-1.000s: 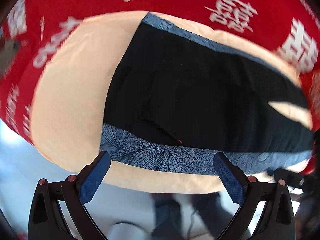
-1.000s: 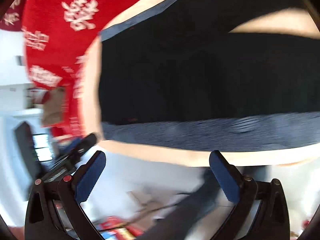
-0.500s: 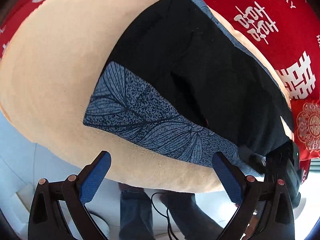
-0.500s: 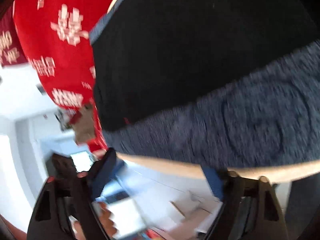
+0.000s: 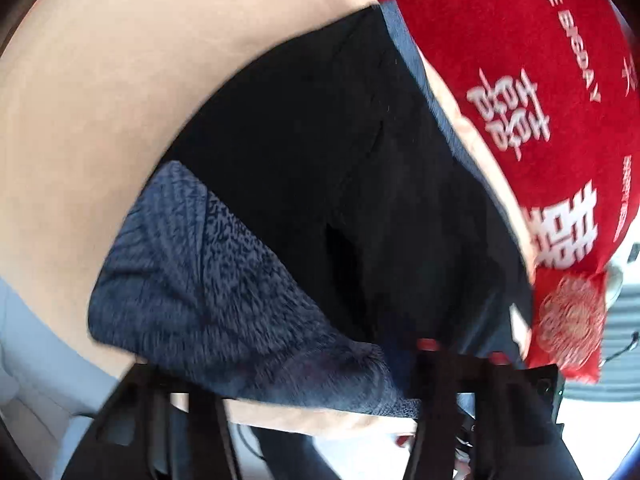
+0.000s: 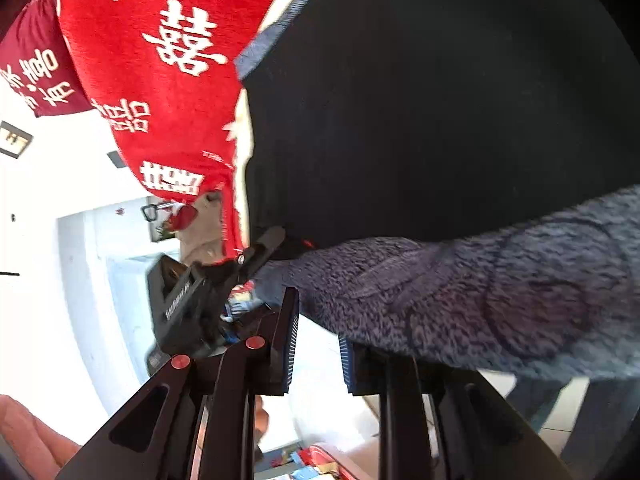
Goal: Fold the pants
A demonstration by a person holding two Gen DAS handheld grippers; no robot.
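Observation:
Black pants (image 5: pixel 328 168) with a blue patterned waistband (image 5: pixel 224 304) lie on a beige cloth (image 5: pixel 100 92). In the left wrist view the left gripper (image 5: pixel 320 384) has closed in on the near edge of the waistband; its fingertips are hidden under the fabric. In the right wrist view the pants (image 6: pixel 440 100) fill the frame and the waistband (image 6: pixel 480 300) hangs over the right gripper (image 6: pixel 318 344), whose blue pads (image 6: pixel 292 340) stand a narrow gap apart at the band's end. The left gripper (image 6: pixel 264 248) shows there too, pinching the waistband edge.
A red cloth with white characters (image 5: pixel 540 80) covers the surface beyond the beige cloth, also in the right wrist view (image 6: pixel 168 60). A red pouch (image 5: pixel 568 324) lies at its right edge. White floor and boxes (image 6: pixel 312 468) lie below the table edge.
Both grippers moved in to the waistband's near edge and narrowed from wide open. The waistband edge now lifts and drapes over the fingers. The views are blurred by motion.

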